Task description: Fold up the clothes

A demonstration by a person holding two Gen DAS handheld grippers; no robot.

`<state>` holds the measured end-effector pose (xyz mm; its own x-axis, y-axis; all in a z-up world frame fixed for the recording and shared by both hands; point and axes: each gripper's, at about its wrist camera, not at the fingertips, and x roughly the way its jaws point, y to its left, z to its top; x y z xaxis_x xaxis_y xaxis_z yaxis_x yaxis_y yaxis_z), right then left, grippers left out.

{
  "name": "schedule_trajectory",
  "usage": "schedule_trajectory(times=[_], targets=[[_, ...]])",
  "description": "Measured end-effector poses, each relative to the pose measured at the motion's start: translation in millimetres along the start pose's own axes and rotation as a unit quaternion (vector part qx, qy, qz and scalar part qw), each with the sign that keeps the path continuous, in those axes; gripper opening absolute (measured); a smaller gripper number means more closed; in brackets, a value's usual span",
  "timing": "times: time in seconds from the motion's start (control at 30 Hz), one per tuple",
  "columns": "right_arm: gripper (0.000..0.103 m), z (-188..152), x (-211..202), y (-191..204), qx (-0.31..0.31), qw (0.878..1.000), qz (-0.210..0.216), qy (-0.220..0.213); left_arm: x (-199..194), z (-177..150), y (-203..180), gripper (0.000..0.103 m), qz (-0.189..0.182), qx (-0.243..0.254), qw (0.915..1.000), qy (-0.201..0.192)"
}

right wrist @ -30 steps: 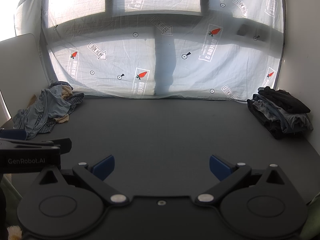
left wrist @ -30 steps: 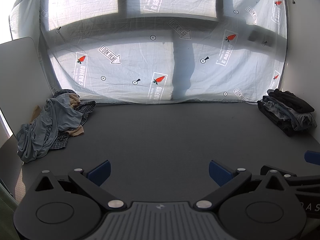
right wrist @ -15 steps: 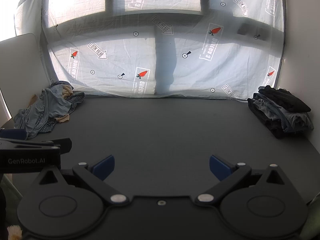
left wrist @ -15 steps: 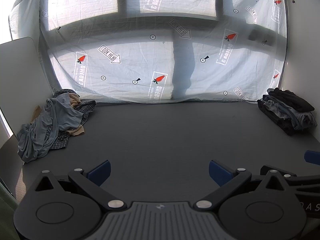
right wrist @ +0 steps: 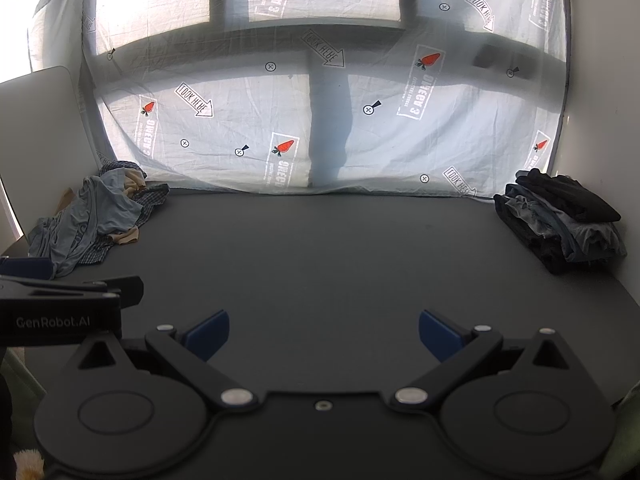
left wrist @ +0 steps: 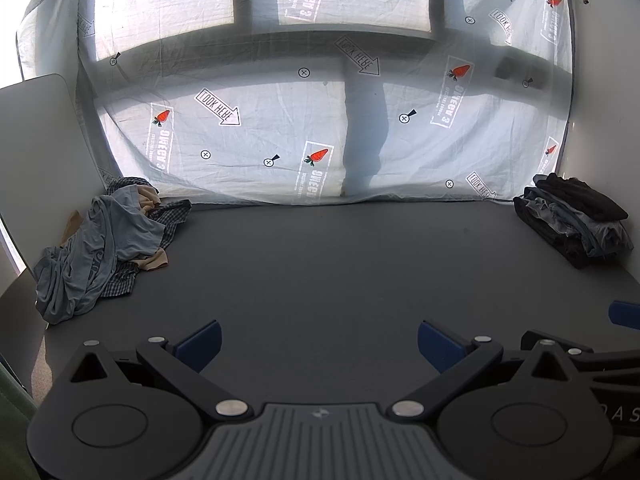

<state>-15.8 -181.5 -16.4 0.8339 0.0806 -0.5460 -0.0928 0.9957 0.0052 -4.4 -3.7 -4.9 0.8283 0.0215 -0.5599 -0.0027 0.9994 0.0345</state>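
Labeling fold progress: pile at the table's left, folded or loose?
Loose. The left pile is a crumpled heap of grey, checked and tan cloth; the right stack lies in flat layers.

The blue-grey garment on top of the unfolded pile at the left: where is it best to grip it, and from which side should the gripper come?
Probably grip the blue-grey garment at its near trailing end, coming from the open table side. That end lies lowest and free on the surface, while its upper part drapes over the checked shirt. The left gripper, open and empty, is nearer.
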Motion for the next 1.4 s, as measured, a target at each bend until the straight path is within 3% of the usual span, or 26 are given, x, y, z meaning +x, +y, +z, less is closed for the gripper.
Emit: schedule_trajectory(times=[0.4, 0.63, 0.7, 0.8, 0.9, 1.03, 1.13, 1.2, 1.3, 1.4], targets=[[0.102, 0.1, 1.2, -2.1, 0.001, 1.000, 0.001, 0.001, -1.4, -3.0, -0.6, 0.103, 0.001, 0.000, 1.0000, 0.003], [0.102, -6.7, 7.4, -0.6, 0.020, 1.000, 0.005, 0.021, 7.4, -4.0, 3.4, 0.103, -0.006, 0.002, 0.9996, 0.027], [0.102, -12.5, 9.4, -2.9, 0.035, 0.999, 0.001, 0.026, 18.6, -3.3, 3.2, 0.103, -0.032, -0.019, 0.9980, 0.051], [0.102, -19.9, 14.1, -13.9, 0.051, 0.998, -0.017, 0.040, 41.2, 0.1, 2.1, 0.103, -0.085, -0.067, 0.9896, 0.095], [0.102, -22.8, 21.4, -35.3, 0.070, 0.996, -0.027, 0.049, 63.7, 3.4, 1.0, 0.103, -0.137, -0.115, 0.9742, 0.138], [0.101, -17.6, 49.1, -60.8, 0.062, 0.996, -0.034, 0.059, 111.6, 8.6, -1.1, 0.103, -0.190, -0.211, 0.9400, 0.189], [0.097, -4.7, 80.2, -77.0, 0.061, 0.995, -0.024, 0.071, 144.5, 18.9, -1.4, 0.103, -0.200, -0.279, 0.9139, 0.217], [0.093, 9.6, 103.1, -84.4, 0.058, 0.995, -0.008, 0.077, 156.5, 32.9, 3.5, 0.103, -0.178, -0.297, 0.9120, 0.220], [0.085, 34.0, 134.8, -82.3, 0.006, 0.998, 0.020, 0.063, 168.0, 56.2, 21.0, 0.103, -0.135, -0.297, 0.9244, 0.198], [0.084, 54.0, 168.3, -67.6, -0.067, 0.995, 0.052, 0.044, 177.1, 73.2, 52.4, 0.103, -0.105, -0.313, 0.9266, 0.180]])
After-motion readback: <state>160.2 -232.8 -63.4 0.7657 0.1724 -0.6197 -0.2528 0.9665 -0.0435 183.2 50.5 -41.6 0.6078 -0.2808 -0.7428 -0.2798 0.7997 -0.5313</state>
